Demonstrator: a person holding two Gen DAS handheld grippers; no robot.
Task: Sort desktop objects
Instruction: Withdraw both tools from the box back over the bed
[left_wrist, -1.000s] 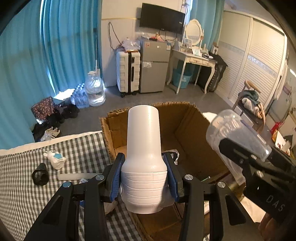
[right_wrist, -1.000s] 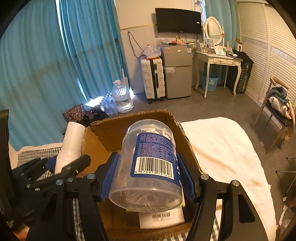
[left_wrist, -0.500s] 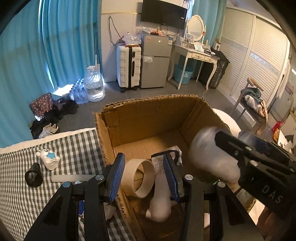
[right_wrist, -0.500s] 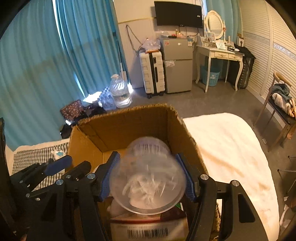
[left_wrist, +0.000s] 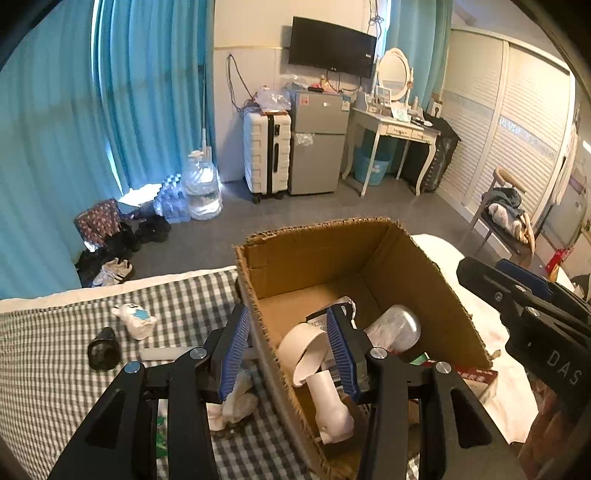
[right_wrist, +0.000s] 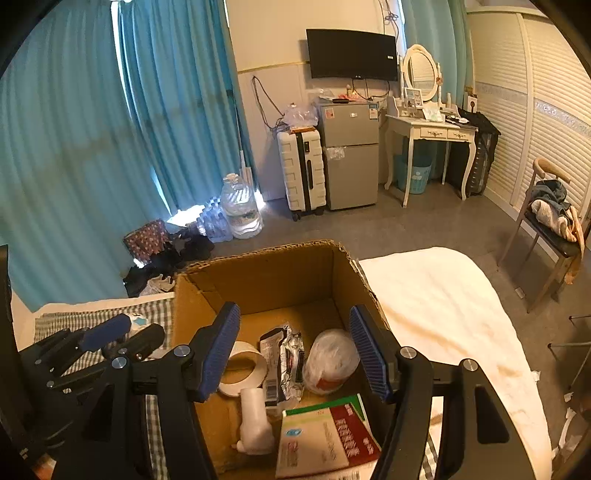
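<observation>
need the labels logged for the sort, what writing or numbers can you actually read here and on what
"DAS": on the side of the right gripper, seen from the left wrist camera.
Red and green booklet in the cardboard box: printed characters, too blurred to read.
Foil packet in the box: print and a barcode, too small to read.
Fridge: stickers, unreadable.

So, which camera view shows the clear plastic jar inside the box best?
The right wrist view: the clear plastic jar lies on its side in the cardboard box, almost fully visible. In the left wrist view the jar is partly hidden behind the left gripper.
</observation>
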